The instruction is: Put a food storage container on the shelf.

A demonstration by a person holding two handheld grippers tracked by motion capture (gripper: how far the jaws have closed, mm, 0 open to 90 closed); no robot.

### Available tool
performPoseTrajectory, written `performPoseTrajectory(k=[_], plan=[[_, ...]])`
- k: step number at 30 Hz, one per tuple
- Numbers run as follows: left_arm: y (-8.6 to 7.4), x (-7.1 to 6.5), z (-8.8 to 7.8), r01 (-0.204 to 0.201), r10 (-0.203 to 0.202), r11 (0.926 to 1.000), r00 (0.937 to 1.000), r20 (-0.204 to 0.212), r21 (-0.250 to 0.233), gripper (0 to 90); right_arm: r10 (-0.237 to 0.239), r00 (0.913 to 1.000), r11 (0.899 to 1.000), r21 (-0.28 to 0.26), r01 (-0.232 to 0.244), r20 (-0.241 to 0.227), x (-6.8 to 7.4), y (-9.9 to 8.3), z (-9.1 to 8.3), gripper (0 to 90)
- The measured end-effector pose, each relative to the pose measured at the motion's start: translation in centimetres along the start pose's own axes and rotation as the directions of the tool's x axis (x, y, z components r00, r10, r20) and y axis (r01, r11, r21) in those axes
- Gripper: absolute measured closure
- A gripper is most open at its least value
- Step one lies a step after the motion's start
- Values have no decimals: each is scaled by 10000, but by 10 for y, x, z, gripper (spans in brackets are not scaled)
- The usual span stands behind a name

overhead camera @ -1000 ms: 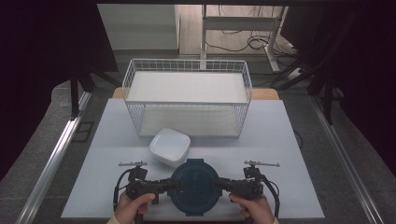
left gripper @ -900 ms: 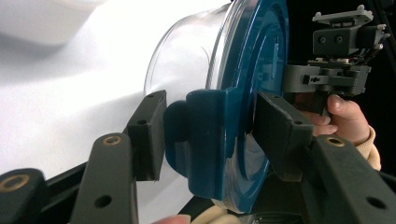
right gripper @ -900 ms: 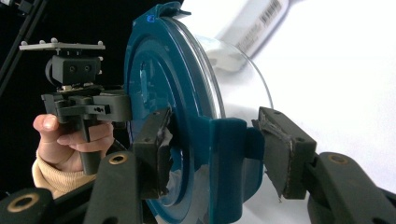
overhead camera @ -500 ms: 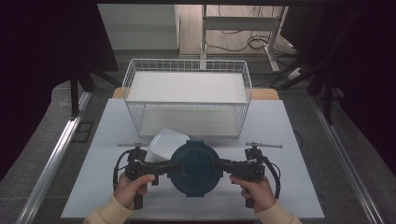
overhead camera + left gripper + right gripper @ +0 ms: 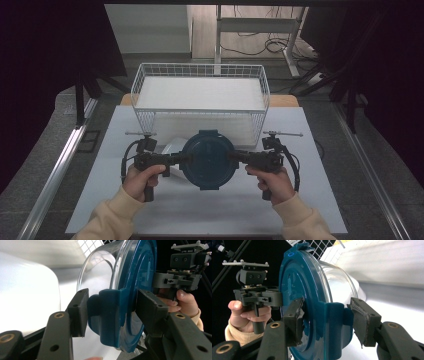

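Note:
A round clear container with a dark blue lid hangs above the white table, lid up, between my two grippers. My left gripper is shut on the blue side latch at its left edge, and my right gripper is shut on the latch at its right edge. In the left gripper view the left gripper has its pads pressed on the latch and lid rim of the container. In the right gripper view the right gripper clamps the opposite latch of the container.
A white bowl lies on the table behind the container's left side, partly hidden by it. A white wire basket stands at the far side of the table. Dark floor and metal rails flank the table.
Both grippers have lifted the container off the table's near edge and carried it away from the person, toward the basket. It now covers much of the white bowl.

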State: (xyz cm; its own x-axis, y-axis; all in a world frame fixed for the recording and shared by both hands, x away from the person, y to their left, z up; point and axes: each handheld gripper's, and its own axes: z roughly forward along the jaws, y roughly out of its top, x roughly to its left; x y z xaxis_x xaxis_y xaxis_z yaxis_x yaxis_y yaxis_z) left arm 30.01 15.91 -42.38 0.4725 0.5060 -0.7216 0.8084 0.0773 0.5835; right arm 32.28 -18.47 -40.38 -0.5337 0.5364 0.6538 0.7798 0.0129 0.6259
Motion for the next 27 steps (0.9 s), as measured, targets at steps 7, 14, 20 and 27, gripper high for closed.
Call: performPoseTrajectory(k=[7, 14, 20, 27], plan=[[17, 6, -2, -3, 4, 10000, 9999, 117, -58, 458, -149, 9998, 9999, -4, 149, 97, 1, 20, 6, 464], [36, 4, -6, -117, 117, 9999, 9999, 81, -76, 458, -211, 9998, 9997, -97, 212, 70, 4, 38, 9, 464], [57, -1, -7, -178, 180, 9998, 9997, 133, -132, 458, -319, 9994, 9991, -264, 322, 96, 9, 56, 7, 464], [74, -6, -9, -339, 340, 9993, 9994, 57, -184, 458, -378, 9993, 9986, -378, 380, 59, 11, 71, 5, 464]])
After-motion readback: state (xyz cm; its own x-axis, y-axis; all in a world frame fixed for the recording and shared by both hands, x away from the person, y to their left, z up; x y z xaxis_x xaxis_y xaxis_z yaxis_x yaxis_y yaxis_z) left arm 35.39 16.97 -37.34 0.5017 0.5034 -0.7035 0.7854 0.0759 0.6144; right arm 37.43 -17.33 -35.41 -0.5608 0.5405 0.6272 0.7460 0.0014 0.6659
